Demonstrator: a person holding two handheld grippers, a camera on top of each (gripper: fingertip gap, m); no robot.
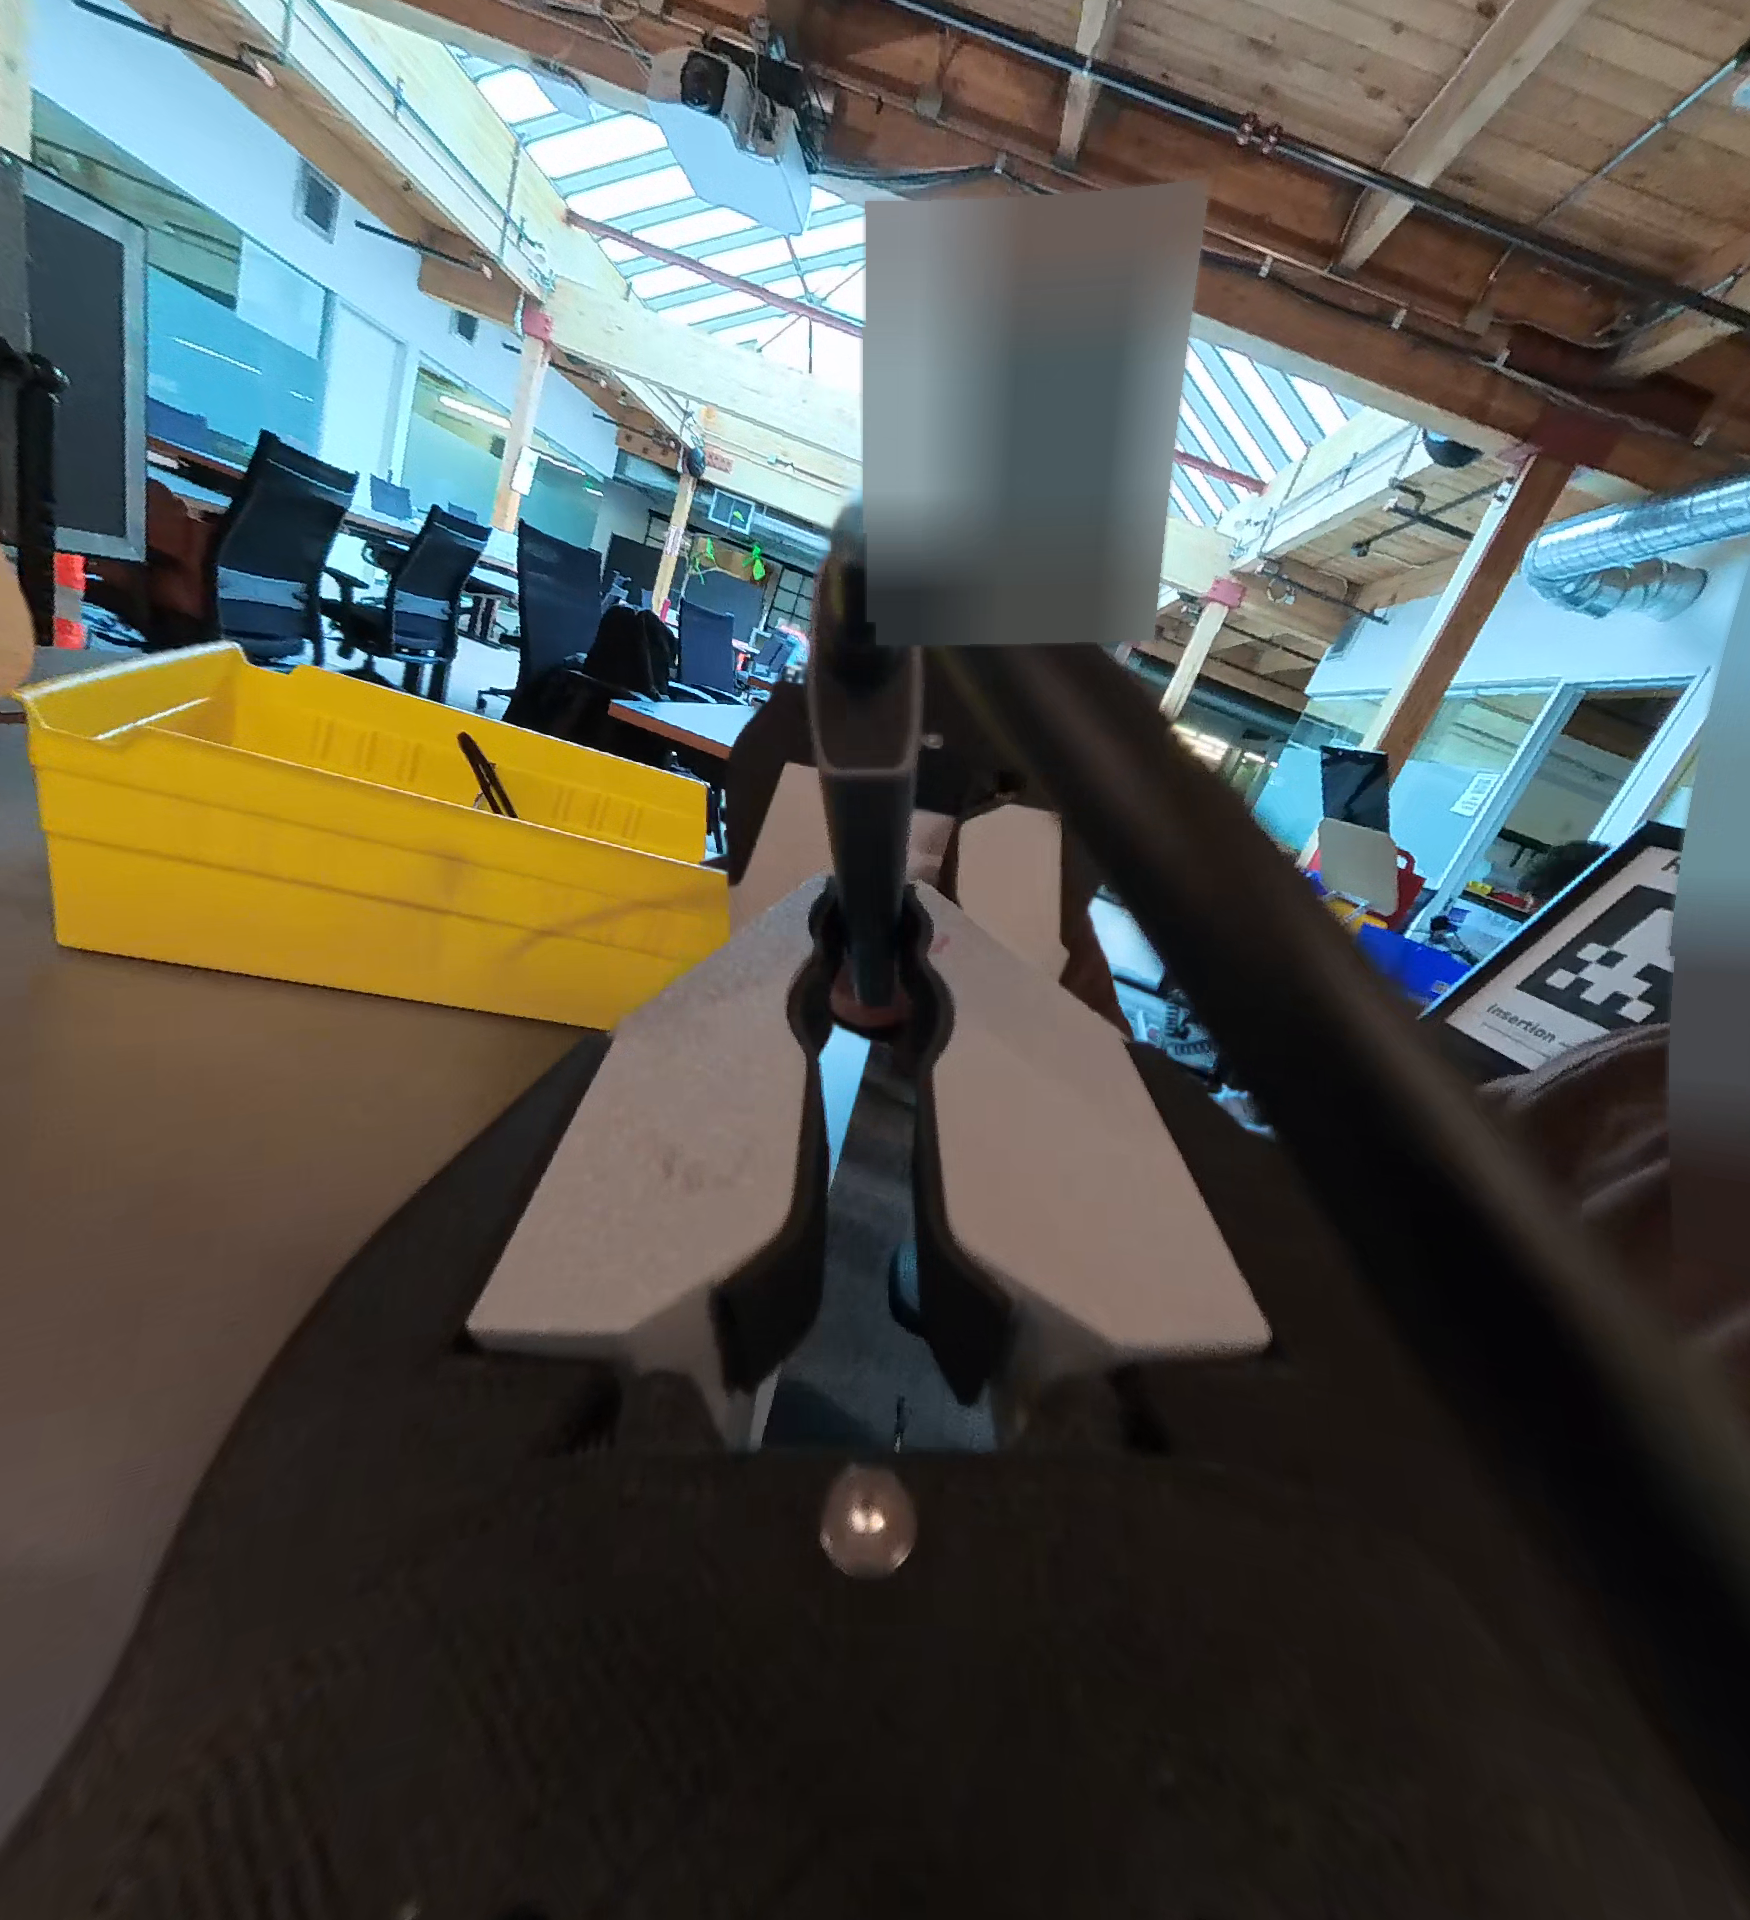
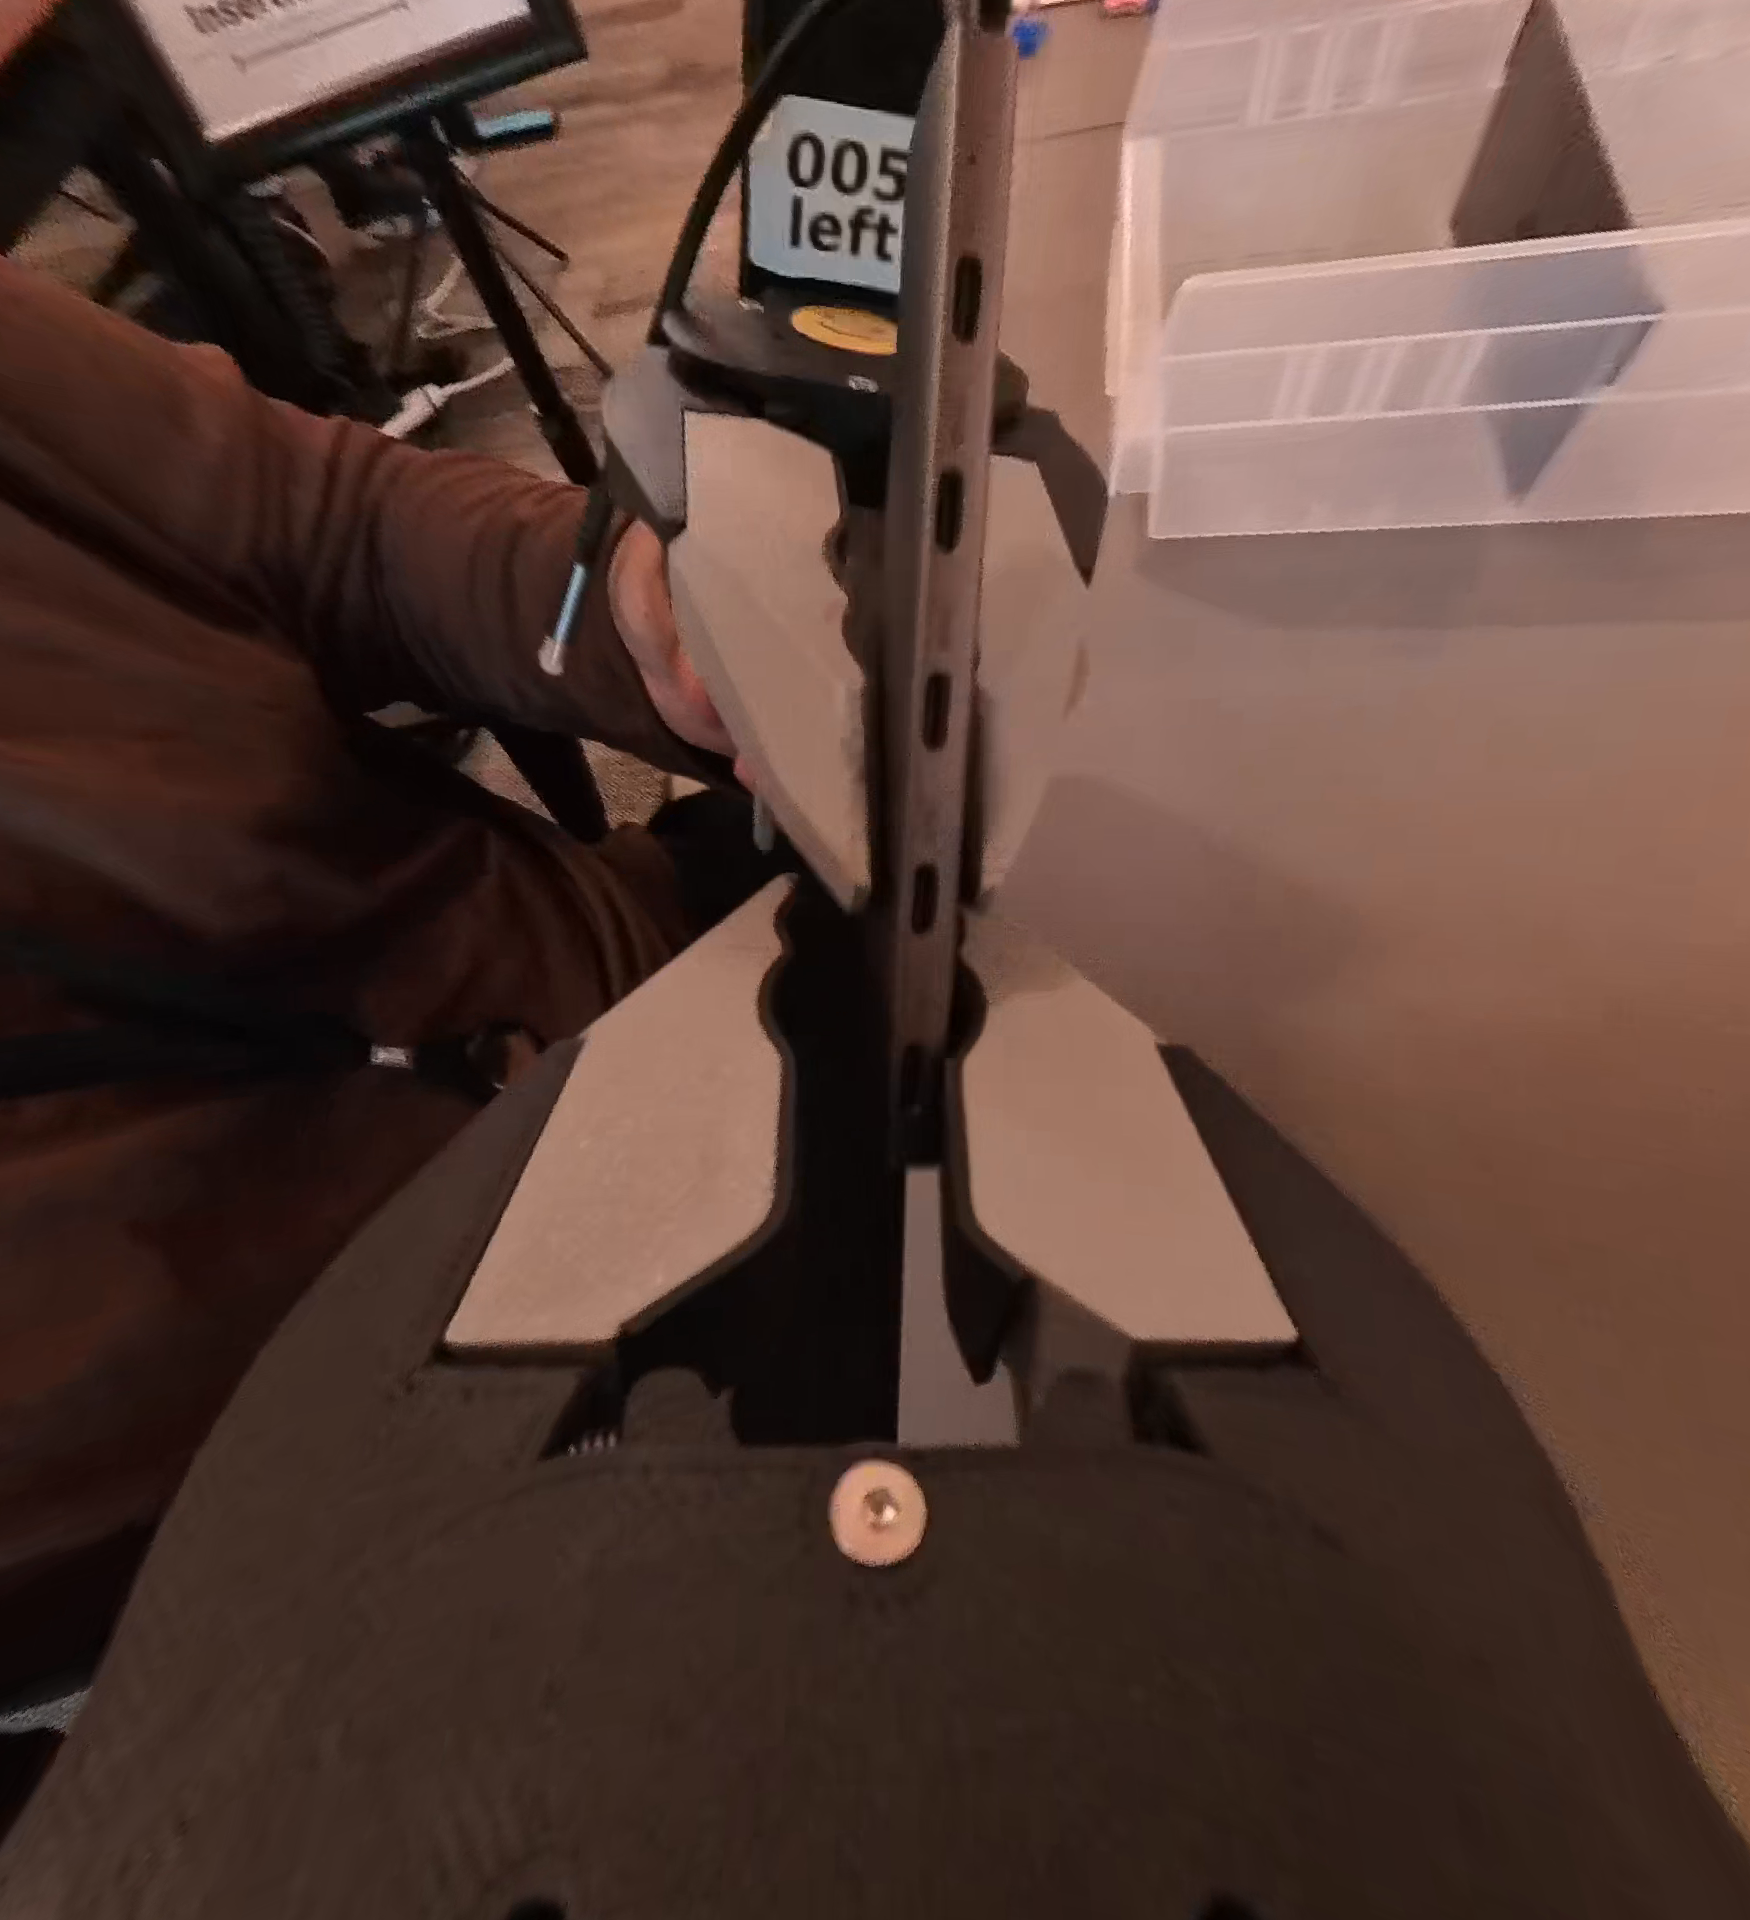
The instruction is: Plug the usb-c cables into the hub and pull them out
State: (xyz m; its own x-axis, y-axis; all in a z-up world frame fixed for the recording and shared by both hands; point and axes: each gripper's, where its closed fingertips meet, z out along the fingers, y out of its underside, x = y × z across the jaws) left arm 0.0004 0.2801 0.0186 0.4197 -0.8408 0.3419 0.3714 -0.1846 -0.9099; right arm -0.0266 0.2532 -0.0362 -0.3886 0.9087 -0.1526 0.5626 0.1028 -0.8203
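Note:
The hub point(image 2: 938, 499) is a long dark grey slab with several USB-C ports along its narrow edge. My left gripper point(image 1: 873, 914) is shut on the hub point(image 1: 863, 727), which sticks out forward between its fingers. In the right wrist view the left gripper point(image 2: 918, 883) comes in from the far side and clamps the hub's middle. My right gripper point(image 2: 881, 935) is open. The hub's near end lies between its fingers, against the right one. A black cable point(image 1: 1266, 935) crosses close by. Its silver plug point(image 2: 561, 623) hangs free to the left of the hub, in no port.
A yellow bin point(image 1: 331, 852) stands on the tan table point(image 2: 1473, 935) at the left. Clear plastic bins point(image 2: 1473, 395) stand at the far right. A framed sign point(image 1: 1577, 956) stands off the table edge. A person's brown sleeve point(image 2: 227, 623) fills the left.

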